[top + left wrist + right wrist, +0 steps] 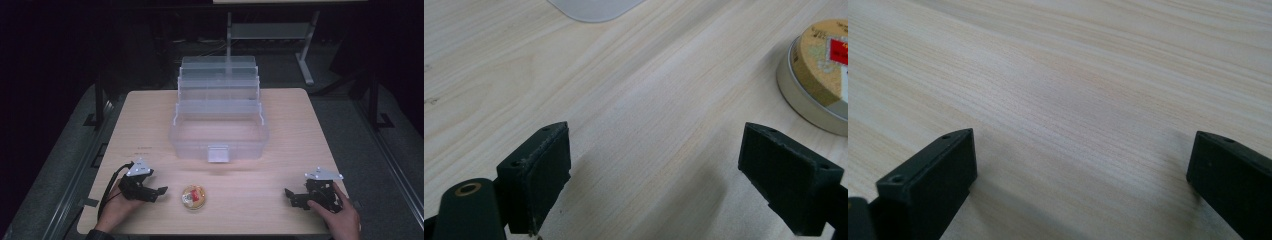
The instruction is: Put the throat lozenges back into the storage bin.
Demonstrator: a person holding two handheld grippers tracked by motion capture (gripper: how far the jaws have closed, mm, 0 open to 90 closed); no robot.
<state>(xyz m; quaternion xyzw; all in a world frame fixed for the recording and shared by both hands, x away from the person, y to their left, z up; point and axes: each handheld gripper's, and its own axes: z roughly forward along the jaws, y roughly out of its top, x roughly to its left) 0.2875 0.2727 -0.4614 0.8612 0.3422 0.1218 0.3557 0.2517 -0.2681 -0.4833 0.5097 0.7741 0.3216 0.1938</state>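
A small round tin with a gold-and-red lid lies flat just right of the wide-open left gripper; the right gripper also gapes wide.

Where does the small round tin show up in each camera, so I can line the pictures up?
High view: the round tin lies near the table's front edge, just right of the left gripper.
Left gripper view: the tin sits at the right edge, cut off, beyond the right jaw.
Right gripper view: pale wood between the open jaws, no tin here.
Shared landmark: the table's pale wood grain.
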